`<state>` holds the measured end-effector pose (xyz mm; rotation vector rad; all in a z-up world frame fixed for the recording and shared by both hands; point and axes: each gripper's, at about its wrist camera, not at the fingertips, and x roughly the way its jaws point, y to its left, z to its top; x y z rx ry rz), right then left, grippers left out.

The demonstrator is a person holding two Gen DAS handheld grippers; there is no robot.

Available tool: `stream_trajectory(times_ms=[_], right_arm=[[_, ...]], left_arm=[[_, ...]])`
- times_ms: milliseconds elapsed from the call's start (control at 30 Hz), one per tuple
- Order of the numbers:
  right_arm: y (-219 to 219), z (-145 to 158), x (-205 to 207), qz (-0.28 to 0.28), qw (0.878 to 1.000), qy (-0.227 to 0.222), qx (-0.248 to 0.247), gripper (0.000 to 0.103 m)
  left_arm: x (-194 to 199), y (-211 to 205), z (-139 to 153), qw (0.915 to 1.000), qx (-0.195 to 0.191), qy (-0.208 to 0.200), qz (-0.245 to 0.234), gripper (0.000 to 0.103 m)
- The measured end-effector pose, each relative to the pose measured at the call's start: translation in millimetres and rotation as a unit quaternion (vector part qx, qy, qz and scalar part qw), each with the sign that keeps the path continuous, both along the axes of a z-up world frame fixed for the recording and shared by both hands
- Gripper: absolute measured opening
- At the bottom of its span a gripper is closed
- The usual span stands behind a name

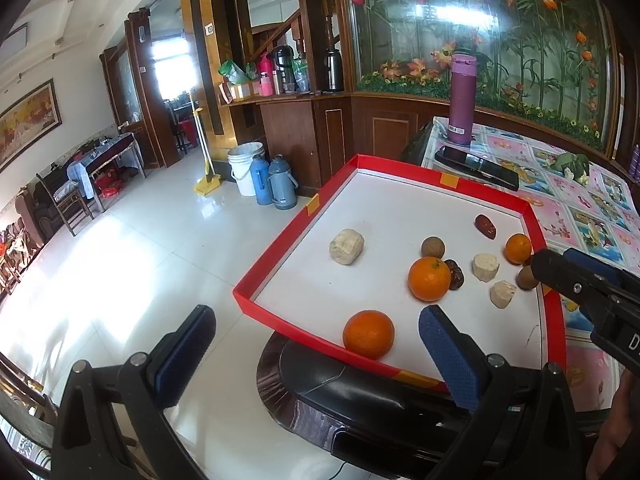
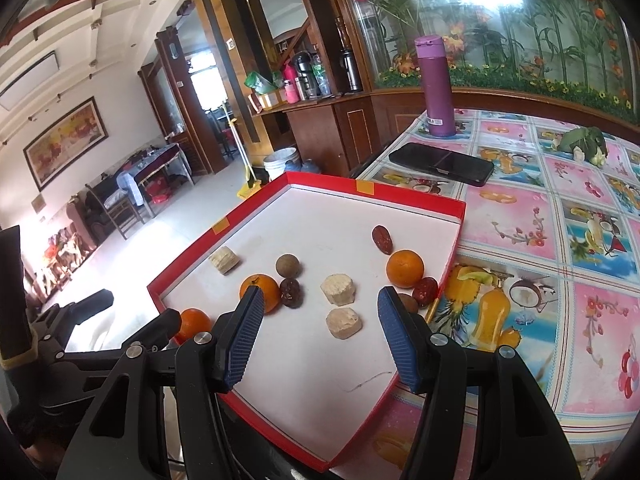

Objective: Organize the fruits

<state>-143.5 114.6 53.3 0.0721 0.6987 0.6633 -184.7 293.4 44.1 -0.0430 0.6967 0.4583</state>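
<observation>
Hovering: both tools hang over the near part of the red-walled tray (image 2: 424, 198), each spread wide and gripping nothing.
Left hand-held gripper (image 1: 316, 344): jaws wide apart, blue pads bare; one pad (image 1: 448, 352) over the tray's near corner, the other (image 1: 184, 356) out over the floor; the nearest orange (image 1: 368, 334) sits between them in view, untouched.
Right hand-held gripper (image 2: 320, 336): jaws wide apart, nothing between the pads but open air above the tray; in the left wrist view its dark tip reaches in at the tray's right edge, close by a brown round fruit (image 1: 526, 278), contact not clear.
Fruits: all inside the tray on its white floor.
Oranges: three; the nearest one at the near wall, a middle orange (image 2: 260, 293) touching a dark wrinkled date (image 2: 290, 293), a far orange (image 2: 405, 268) near the right wall.
Red dates: one (image 2: 383, 239) lying alone toward the far side, another (image 2: 425, 291) just beside the far orange at the right wall.
Brown ball fruit (image 2: 287, 265): just behind the dark date.
Pale chunks: one (image 2: 225, 260) near the left wall, two (image 2: 338, 289) (image 2: 345, 322) close together in the middle.
Tabletop (image 2: 560, 216): fruit-patterned cloth carrying the tray, a black phone (image 2: 440, 164), a purple flask (image 2: 436, 88).
Writing: a white "D" on the right tool's body in the left wrist view, rest cut off; flask label too small to read.
</observation>
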Motion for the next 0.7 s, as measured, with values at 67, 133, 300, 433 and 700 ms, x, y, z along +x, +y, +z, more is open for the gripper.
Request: stream_trajectory(times_ms=[67, 133, 300, 433, 700], right_arm=[[3.1, 0.2, -0.2, -0.002, 1.0, 0.0, -0.001, 0.058], [5.8, -0.1, -0.1, -0.003, 1.0, 0.001, -0.001, 0.058], [10.5, -0.4, 2.1, -0.006, 1.0, 0.002, -0.004, 0.058], [12.9, -0.7, 1.9, -0.007, 1.0, 0.001, -0.006, 0.058], [18.3, -1.6, 2.9, -0.011, 1.0, -0.001, -0.013, 0.058]], left_arm=[[-0.1, 1.5, 0.6, 1.0, 0.002, 0.0, 0.0, 0.103], [0.0, 1.7, 0.6, 1.0, 0.001, 0.0, 0.0, 0.103], [-0.9, 8.6, 1.0, 1.0, 0.0, 0.003, 0.004, 0.103], [-1.0, 9.7, 0.8, 1.0, 0.001, 0.003, 0.003, 0.103], [-0.4, 15.0, -0.2, 1.0, -0.001, 0.003, 0.0, 0.103]])
